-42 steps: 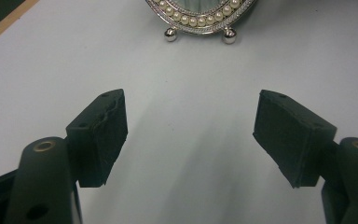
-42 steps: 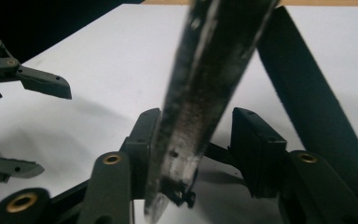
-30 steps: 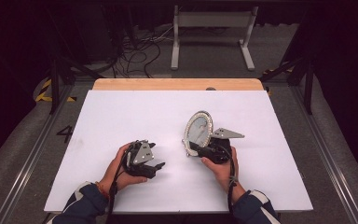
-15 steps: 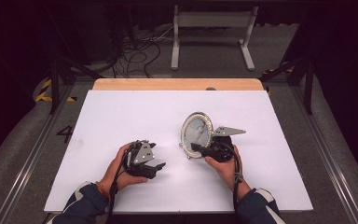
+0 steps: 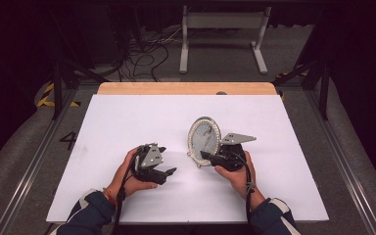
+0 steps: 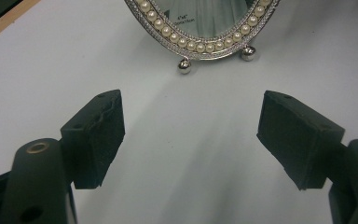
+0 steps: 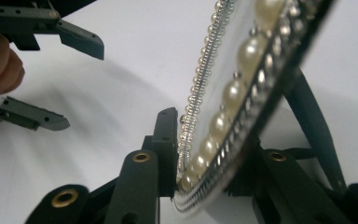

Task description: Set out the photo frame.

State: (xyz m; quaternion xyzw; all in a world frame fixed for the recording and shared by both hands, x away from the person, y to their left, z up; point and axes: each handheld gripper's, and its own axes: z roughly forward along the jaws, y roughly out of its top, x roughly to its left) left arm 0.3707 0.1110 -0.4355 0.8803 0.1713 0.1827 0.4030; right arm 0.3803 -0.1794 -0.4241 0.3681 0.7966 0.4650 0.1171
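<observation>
An oval silver picture frame (image 5: 204,139) with a pearl rim stands tilted on the white table top (image 5: 127,117). My right gripper (image 5: 203,155) is shut on its lower rim. In the right gripper view the rim (image 7: 242,93) sits between the jaws of the right gripper (image 7: 205,154), which have just been opening a little while the pads stay on it. My left gripper (image 5: 168,159) lies to the left, open and empty, pointing at the frame. Seen from the left gripper (image 6: 191,135), the frame's bottom edge (image 6: 205,28) and two ball feet are a short way ahead.
A wooden strip (image 5: 186,88) runs along the table's far edge. Behind it on the floor are a white metal stand (image 5: 223,22) and loose cables (image 5: 147,49). Metal rails (image 5: 34,161) flank the table on both sides.
</observation>
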